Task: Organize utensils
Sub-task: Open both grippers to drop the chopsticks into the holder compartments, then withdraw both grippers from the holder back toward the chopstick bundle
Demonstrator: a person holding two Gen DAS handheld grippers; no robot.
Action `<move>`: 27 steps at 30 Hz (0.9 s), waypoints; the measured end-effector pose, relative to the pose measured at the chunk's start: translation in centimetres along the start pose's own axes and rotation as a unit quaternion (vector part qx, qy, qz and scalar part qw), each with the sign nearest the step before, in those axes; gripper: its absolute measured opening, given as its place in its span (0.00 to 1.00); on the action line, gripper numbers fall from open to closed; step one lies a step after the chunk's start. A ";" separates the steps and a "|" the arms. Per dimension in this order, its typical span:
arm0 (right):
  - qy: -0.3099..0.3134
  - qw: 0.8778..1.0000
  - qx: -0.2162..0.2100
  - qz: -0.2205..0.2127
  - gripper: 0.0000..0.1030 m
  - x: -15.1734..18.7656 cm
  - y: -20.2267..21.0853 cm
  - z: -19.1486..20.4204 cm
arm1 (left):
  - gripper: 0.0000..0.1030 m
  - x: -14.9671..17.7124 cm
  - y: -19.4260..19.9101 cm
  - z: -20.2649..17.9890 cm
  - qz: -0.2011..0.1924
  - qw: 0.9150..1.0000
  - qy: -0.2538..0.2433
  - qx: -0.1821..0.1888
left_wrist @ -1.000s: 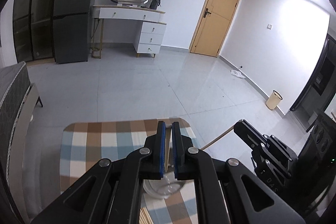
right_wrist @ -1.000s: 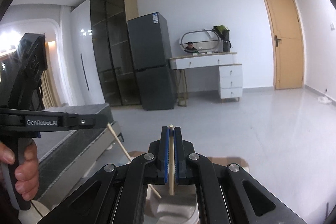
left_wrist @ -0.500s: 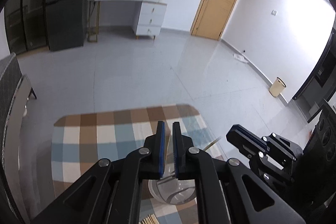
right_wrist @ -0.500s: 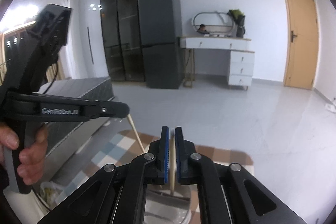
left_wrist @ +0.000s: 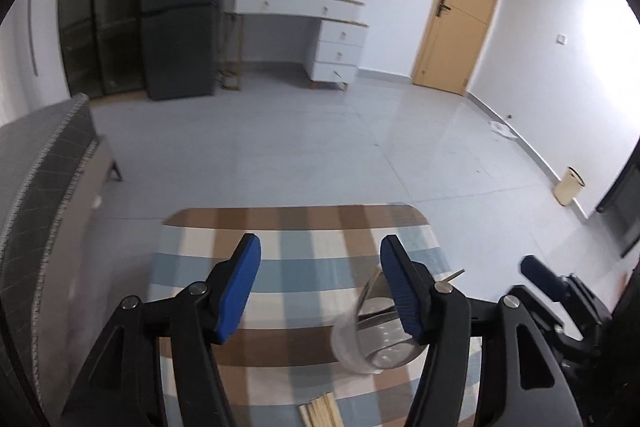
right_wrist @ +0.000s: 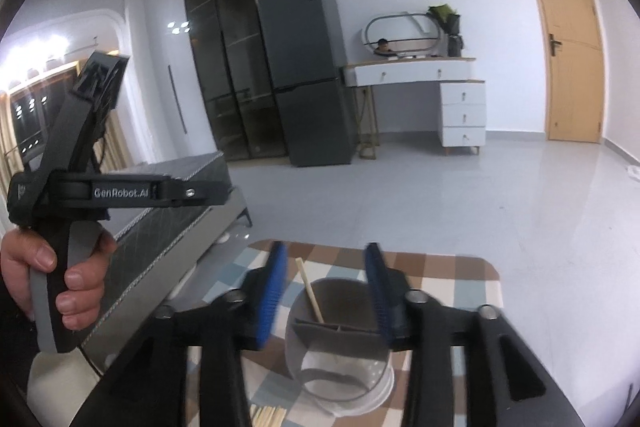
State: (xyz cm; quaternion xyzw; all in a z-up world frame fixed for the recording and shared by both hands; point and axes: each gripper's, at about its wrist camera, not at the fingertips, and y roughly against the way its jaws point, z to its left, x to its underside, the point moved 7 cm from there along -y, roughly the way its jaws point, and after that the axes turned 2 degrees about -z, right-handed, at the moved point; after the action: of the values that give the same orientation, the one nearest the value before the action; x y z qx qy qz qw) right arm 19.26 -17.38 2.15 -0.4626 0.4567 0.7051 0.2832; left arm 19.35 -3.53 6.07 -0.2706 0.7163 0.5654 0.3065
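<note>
Both claws are opening with nothing between their pads — left claw (left_wrist: 320, 287), right claw (right_wrist: 326, 291). One chopstick (right_wrist: 311, 291) leans in the holder (right_wrist: 340, 367) on the desk (left_wrist: 304, 227); more chopsticks (left_wrist: 320, 413) lie loose. A careless sweep could tip the holder — it looks light.

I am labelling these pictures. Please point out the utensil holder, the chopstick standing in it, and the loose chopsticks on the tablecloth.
utensil holder (right_wrist: 298, 355): right wrist view, on its grey outer wall.
chopstick (right_wrist: 309, 287): right wrist view, on the upper shaft.
loose chopsticks (left_wrist: 322, 411): left wrist view, on the middle of the bundle.
</note>
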 end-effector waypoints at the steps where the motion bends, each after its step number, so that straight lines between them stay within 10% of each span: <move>1: -0.002 1.000 0.003 -0.004 0.51 0.1 0.7 0.2 | 0.56 0.2 0.8 0.1 -0.006 1.000 0.001 -0.004; 7: -0.009 1.000 0.014 -0.021 0.74 0.0 3.0 1.4 | 0.68 1.2 4.6 0.3 -0.035 0.999 0.004 -0.024; 27: -0.007 0.999 0.010 -0.050 1.00 3.8 8.3 7.0 | 0.81 5.6 8.1 2.3 -0.092 0.993 0.027 -0.067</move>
State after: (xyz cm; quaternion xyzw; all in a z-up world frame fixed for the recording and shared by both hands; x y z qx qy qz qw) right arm 8.13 -14.59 2.89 -0.4771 0.4380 0.6887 0.3260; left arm 10.03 0.26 6.73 -0.3702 0.6568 0.5740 0.3195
